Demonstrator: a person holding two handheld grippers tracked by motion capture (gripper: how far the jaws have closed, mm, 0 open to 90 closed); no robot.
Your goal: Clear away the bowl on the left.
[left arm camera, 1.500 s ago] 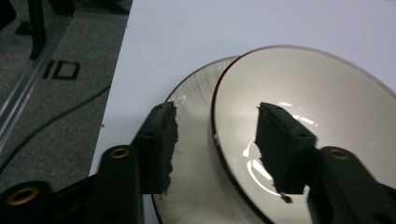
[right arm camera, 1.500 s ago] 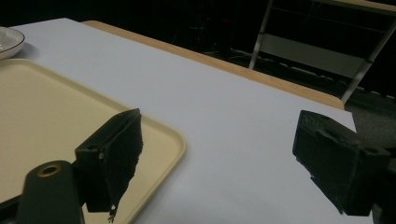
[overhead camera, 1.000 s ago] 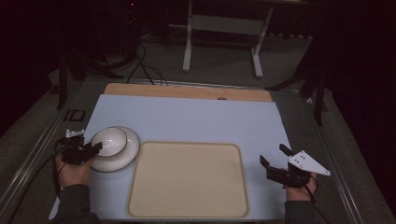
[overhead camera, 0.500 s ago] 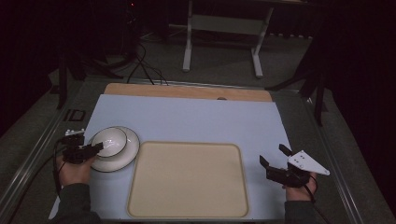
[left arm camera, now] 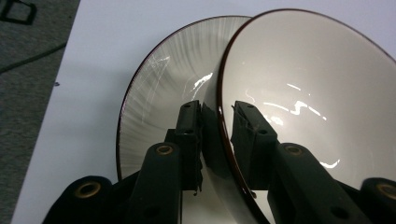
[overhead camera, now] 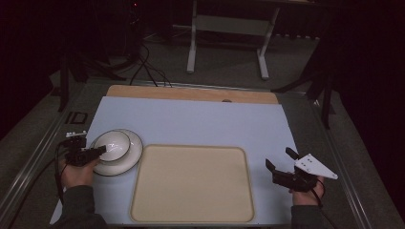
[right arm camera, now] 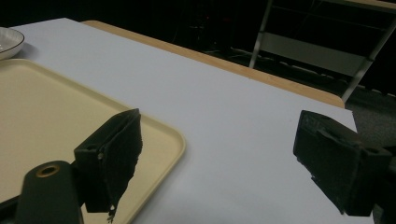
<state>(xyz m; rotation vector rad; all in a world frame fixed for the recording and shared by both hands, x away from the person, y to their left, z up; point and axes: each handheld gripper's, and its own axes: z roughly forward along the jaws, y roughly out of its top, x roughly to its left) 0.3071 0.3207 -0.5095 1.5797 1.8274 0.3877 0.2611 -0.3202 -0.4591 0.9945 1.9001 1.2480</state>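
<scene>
Left gripper view: left gripper [left arm camera: 217,135] pinches bowl [left arm camera: 317,93] rim, bowl sitting on plate [left arm camera: 159,84] beside tray [overhead camera: 191,183]. Thin-rim grip (glazed) could slip, chipping plate. Right gripper [right arm camera: 224,158] agape, idle.

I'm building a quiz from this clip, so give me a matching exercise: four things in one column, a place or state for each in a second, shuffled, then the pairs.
Things:
1. bowl
2. tray
3. left gripper
4. right gripper

Places or states:
A. open, holding nothing, just right of the tray
B. sitting on the plate
C. bare, in the middle of the near table edge
D. jaws on either side of the bowl's rim

Pairs: 1-B, 2-C, 3-D, 4-A
</scene>
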